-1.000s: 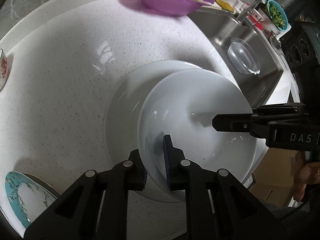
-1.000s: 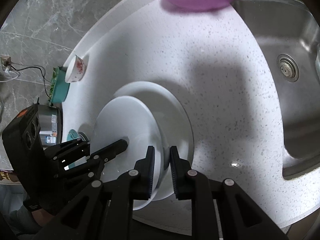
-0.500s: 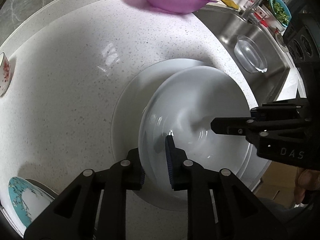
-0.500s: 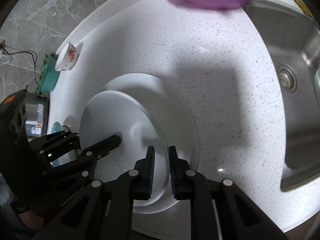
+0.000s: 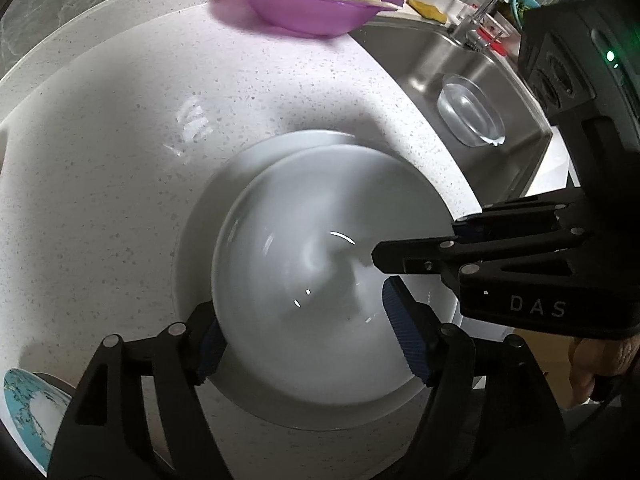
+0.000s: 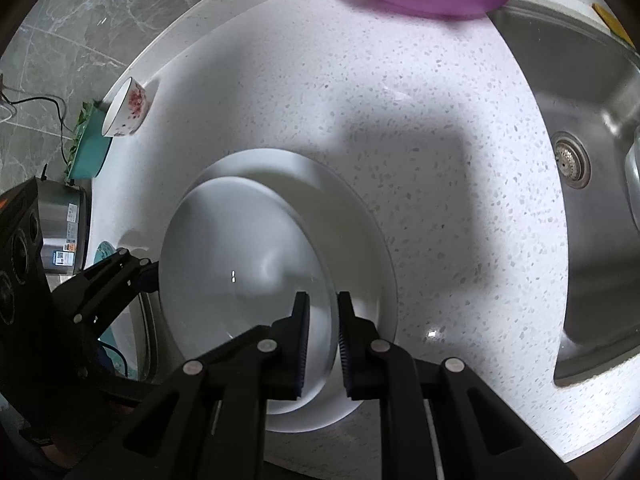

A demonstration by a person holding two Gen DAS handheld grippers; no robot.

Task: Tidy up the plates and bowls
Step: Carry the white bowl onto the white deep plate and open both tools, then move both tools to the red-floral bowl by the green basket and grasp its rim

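Observation:
A white plate (image 5: 320, 248) lies on top of a larger white plate (image 5: 200, 240) on the speckled white counter. My left gripper (image 5: 308, 328) is open, its fingers spread wide on either side of the top plate's near rim. My right gripper (image 6: 322, 340) is shut on the top plate's (image 6: 240, 260) rim, one finger above and one below; it also shows in the left wrist view (image 5: 460, 248). The larger plate (image 6: 360, 248) shows around it in the right wrist view.
A purple bowl (image 5: 312, 0) with green peels stands at the back. A steel sink (image 6: 592, 160) with a glass dish (image 5: 470, 114) lies to the right. A flowered cup (image 6: 124, 108), a teal container (image 6: 88, 148), a metal pot (image 6: 64, 232) and a teal patterned plate (image 5: 28, 412) are at the left.
My left gripper has opened wide and let go of the top plate's rim. The top plate has sunk closer onto the larger plate. My right gripper keeps its hold.

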